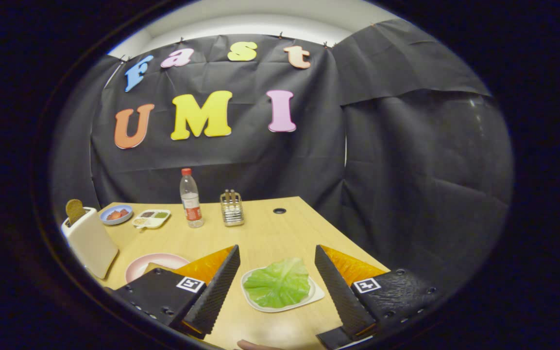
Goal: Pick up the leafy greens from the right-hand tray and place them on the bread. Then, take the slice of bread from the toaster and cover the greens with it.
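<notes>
A green lettuce leaf [279, 283] lies on a white tray [314, 294] on the wooden table, between my two fingers and a little below them. My gripper [277, 265] is open, its jaws wide apart and touching nothing. To the left, partly behind my left finger, sits a pink plate [151, 264]; whether bread lies on it is hidden from me. Farther left stands a white toaster [90, 240] with a brown slice of bread [74, 210] sticking up out of its slot.
At the back of the table stand a plastic bottle [191, 198] with a red cap, a metal rack [231, 208], a blue bowl [116, 214] of red food and a divided white dish [152, 218]. The table's right edge runs just beyond my right finger. A fingertip [253, 345] shows at the near edge.
</notes>
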The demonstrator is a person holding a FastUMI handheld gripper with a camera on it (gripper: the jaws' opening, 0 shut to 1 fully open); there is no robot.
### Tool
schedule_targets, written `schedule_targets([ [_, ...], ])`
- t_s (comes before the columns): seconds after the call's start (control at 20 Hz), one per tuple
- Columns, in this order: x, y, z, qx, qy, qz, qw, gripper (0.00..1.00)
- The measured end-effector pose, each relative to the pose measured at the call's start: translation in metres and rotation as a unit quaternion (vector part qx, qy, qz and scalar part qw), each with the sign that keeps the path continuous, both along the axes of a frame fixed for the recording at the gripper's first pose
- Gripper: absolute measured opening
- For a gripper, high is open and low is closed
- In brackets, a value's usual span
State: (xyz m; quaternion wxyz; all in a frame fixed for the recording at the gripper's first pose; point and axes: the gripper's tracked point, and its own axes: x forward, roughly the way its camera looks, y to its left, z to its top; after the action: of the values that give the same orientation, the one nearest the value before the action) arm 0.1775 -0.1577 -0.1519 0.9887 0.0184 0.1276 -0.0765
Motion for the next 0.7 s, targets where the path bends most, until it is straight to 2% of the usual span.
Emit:
schedule_targets([
  [0.2,0.046,-0.032,-0.051,0.009,0.074,-0.011,0.997,0.96],
  [0.4,0.075,-0.049,-0.081,0.012,0.120,-0.014,0.993,0.95],
  [0.6,0.091,-0.047,-0.106,0.011,0.163,0.000,0.987,0.92],
  [0.7,0.094,-0.052,-0.111,0.011,0.171,-0.010,0.985,0.91],
])
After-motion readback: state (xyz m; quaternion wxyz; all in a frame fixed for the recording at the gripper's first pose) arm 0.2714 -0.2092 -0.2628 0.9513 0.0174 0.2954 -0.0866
